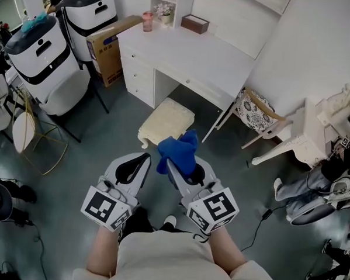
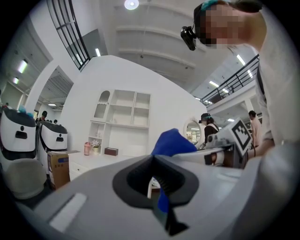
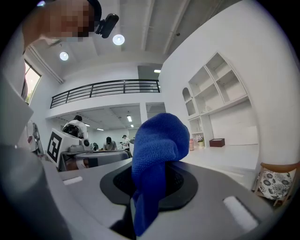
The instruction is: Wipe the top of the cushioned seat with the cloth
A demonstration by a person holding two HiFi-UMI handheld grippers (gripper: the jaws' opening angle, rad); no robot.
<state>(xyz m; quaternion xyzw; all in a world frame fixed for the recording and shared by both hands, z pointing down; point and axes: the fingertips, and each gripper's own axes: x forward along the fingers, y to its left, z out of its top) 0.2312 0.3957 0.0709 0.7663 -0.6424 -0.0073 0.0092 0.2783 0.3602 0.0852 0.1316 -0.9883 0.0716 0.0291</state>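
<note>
The cushioned seat (image 1: 167, 121), a cream padded stool, stands on the grey floor, half under the white desk (image 1: 191, 55). My right gripper (image 1: 172, 163) is shut on a blue cloth (image 1: 179, 149), which bunches up above its jaws and hangs down between them (image 3: 152, 154). It hovers just in front of the seat's near edge, not touching it. My left gripper (image 1: 145, 158) is beside it on the left, jaws together with nothing held (image 2: 152, 161). In the left gripper view the cloth (image 2: 172, 143) and the right gripper's marker cube (image 2: 239, 133) show to the right.
Two white rounded machines (image 1: 44, 59) and a cardboard box (image 1: 106, 51) stand at the left. A patterned basket (image 1: 255, 111) and a white chair (image 1: 298, 137) sit at the right. A gold wire chair (image 1: 23, 128) is at the left. The person's shoes (image 1: 169, 222) are below the grippers.
</note>
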